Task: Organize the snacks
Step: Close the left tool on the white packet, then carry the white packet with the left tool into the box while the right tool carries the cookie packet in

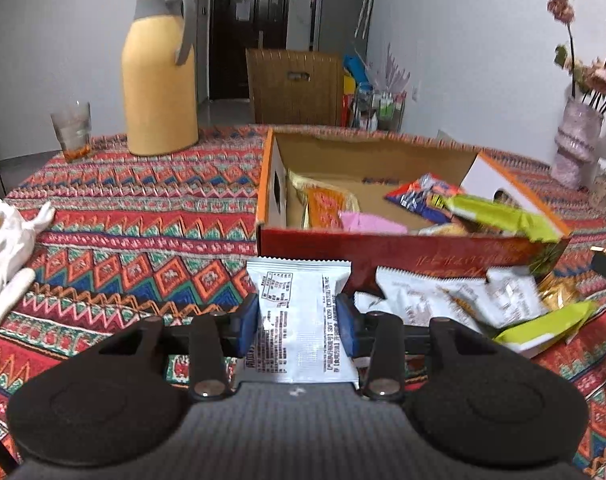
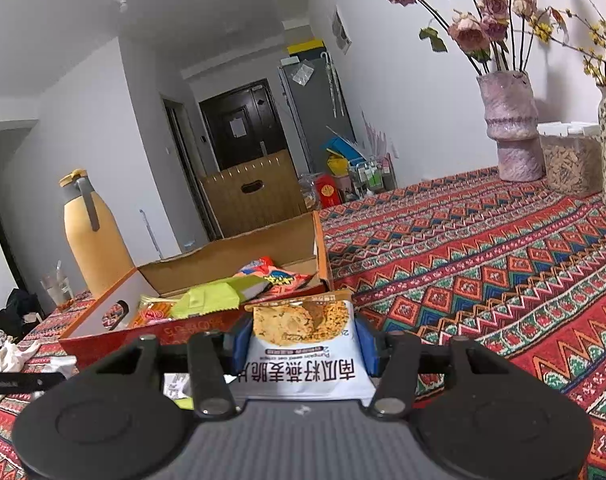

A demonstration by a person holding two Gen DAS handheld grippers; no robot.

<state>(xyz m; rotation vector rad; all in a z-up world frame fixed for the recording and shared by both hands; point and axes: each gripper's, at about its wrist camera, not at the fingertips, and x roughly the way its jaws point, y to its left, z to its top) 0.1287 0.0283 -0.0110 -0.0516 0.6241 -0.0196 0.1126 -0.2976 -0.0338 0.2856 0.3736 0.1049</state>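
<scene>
The left gripper (image 1: pixel 302 320) clamps a white foil packet (image 1: pixel 301 320), printed back up, just before the shallow red cardboard box (image 1: pixel 403 246). Only this view shows loose white wrappers (image 1: pixel 447 300) beside it. The right gripper (image 2: pixel 303 340) pinches a white biscuit packet (image 2: pixel 303 344), face up, near the box (image 2: pixel 151 336). Beyond, its view alone shows a pink vase (image 2: pixel 511 128).

Soft, even indoor light fills the room — no harsh shadows, only faint ones under the packets on the patterned surface (image 1: pixel 143 208). The dark door (image 1: pixel 247 36) at the back stays murky. Straight walls bow towards the edges, and black corners frame both views. The green wrapper (image 1: pixel 503 216) is slightly smeared with blur.
</scene>
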